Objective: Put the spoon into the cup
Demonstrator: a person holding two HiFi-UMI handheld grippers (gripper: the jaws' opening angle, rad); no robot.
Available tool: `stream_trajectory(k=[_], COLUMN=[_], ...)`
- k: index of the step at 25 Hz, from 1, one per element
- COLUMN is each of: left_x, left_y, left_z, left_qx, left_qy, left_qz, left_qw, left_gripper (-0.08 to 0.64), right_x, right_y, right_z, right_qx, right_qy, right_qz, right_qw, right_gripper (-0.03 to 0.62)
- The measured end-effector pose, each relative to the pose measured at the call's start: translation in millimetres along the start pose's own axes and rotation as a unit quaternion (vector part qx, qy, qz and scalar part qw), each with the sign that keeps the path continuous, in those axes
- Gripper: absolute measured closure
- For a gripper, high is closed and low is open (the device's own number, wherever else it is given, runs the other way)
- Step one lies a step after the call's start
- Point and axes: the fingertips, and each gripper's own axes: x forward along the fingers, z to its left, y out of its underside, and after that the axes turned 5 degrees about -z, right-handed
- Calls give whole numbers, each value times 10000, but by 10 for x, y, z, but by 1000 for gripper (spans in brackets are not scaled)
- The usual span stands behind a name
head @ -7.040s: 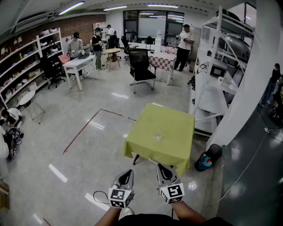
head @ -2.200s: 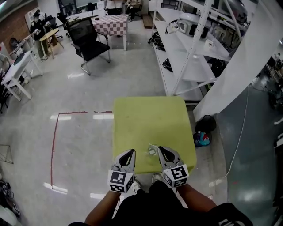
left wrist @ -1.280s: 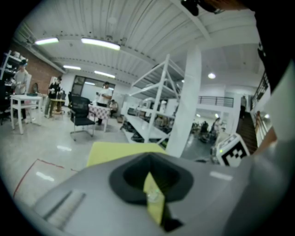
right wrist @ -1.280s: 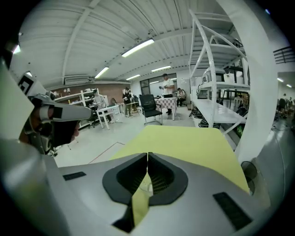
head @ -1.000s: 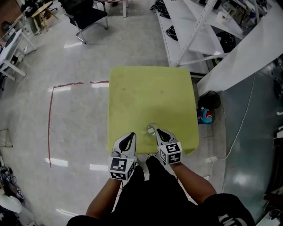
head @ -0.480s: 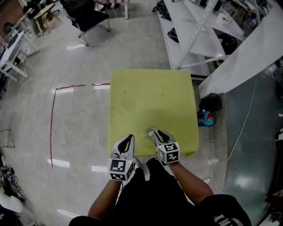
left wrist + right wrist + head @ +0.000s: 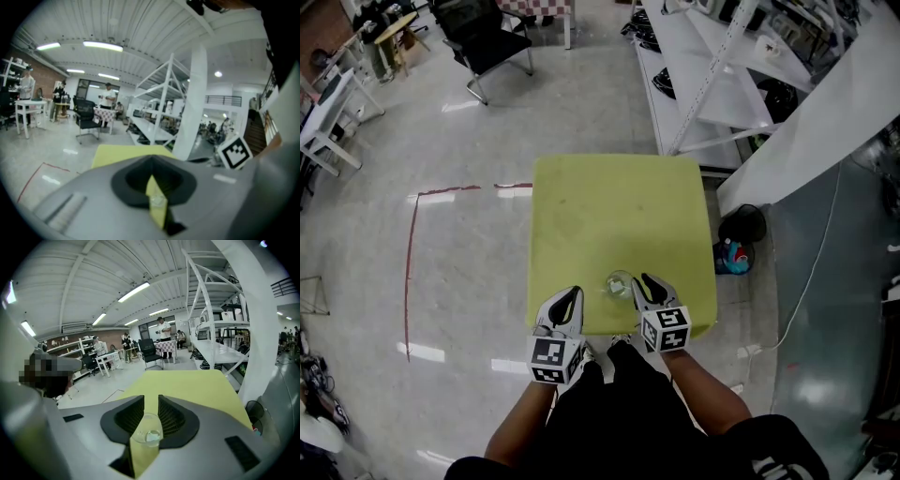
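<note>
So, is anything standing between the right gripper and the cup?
Nothing visible does. In the right gripper view, the clear cup shows directly in the gap between the parted jaws of the right gripper, on the yellow tablecloth, with no other object ahead of it.

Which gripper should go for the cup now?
Right. The right gripper sits beside the cup, jaws apart, and its own view shows the cup in line with the gap. The left gripper is farther off at the table edge, jaws closed to a sliver.
</note>
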Motion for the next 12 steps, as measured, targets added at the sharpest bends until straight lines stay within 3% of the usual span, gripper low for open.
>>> stream_trajectory(k=[12], left_x=[9], left_y=[-513], left_z=[-183], left_qx=[127], left_qy=[206], left_qz=[-556], left_qw=[9982], left_gripper=[555], right_x=[-358], right_y=[-1021], right_z=[433], right_qx=[-800], right_qy=[-348], right_qz=[-1218], right_qw=[9887], right_gripper=[567])
